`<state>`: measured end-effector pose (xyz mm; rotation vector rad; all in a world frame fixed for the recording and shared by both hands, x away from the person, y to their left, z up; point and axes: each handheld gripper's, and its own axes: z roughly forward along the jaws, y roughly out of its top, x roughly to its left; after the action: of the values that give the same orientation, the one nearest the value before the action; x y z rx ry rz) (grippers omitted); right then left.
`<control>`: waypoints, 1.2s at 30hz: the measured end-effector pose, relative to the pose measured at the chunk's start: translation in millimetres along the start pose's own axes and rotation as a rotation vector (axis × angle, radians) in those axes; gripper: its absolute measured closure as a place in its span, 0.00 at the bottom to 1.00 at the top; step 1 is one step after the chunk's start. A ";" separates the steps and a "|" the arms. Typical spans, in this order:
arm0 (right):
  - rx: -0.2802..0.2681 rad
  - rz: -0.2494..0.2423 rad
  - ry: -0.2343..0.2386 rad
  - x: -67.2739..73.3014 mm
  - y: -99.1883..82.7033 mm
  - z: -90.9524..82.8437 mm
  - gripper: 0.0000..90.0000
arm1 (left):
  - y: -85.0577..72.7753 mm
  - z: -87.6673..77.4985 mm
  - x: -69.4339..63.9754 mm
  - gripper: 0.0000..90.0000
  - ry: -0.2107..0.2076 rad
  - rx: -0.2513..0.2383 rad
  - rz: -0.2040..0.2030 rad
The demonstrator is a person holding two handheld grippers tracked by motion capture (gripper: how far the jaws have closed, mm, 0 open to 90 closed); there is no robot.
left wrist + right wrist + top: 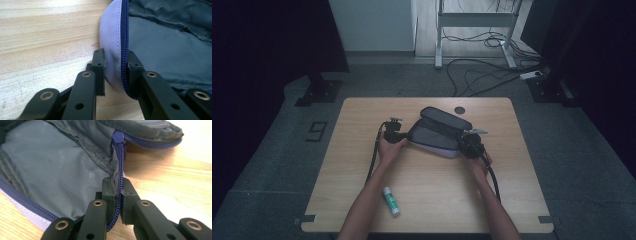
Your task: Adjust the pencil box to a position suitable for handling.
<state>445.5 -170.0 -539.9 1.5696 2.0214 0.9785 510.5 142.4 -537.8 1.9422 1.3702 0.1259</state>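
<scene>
Pouch [439, 132] gripped at both ends, lying unzipped at table [362, 150] centre.

Left gripper [115, 61] is clamped on its lilac rim at 9 o'clock, right gripper [118, 185] on the zipper edge at 3 o'clock. Opening looks done; the glue stick [391, 200] at 7 o'clock is probably yet to be packed.
</scene>
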 end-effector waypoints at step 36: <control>-0.168 -0.060 0.097 2.5 -16.7 -55.0 0.93 | -10.0 -40.9 -27.4 0.85 -0.015 -0.045 0.097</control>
<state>396.1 -185.3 -514.7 1.3909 1.9806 1.1886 472.0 141.6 -505.7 1.9681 1.2538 0.1870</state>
